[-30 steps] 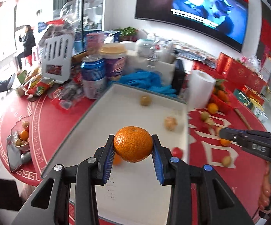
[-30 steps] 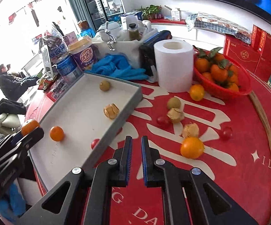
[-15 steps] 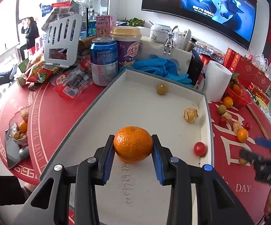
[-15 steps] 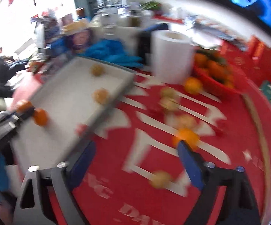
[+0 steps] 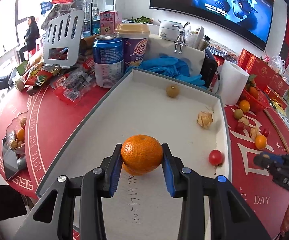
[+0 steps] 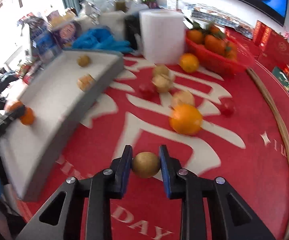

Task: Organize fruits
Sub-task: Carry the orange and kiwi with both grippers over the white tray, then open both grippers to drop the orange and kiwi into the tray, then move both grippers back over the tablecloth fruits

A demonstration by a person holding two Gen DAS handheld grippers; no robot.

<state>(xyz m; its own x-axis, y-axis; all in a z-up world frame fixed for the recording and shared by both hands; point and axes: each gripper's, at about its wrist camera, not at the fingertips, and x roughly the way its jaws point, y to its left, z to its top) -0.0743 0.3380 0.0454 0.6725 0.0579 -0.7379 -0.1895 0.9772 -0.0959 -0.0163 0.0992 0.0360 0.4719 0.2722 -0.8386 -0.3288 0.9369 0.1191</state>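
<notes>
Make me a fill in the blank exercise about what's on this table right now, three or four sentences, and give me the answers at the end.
1. The left tongs grip a ____ above the white tray.
2. The right tongs straddle a small round ____ fruit on the red tablecloth.
3. The red basket of oranges stands beside the white ____ roll.
4. The cherry tomato in the tray is coloured ____.

Answers: mandarin; brown; paper; red

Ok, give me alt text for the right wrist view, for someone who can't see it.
The right hand-held gripper brackets a small brown round fruit low over the red tablecloth. Beyond lie an orange, husked fruits and cherry tomatoes; the white tray sits left. The image is motion-blurred.
</notes>
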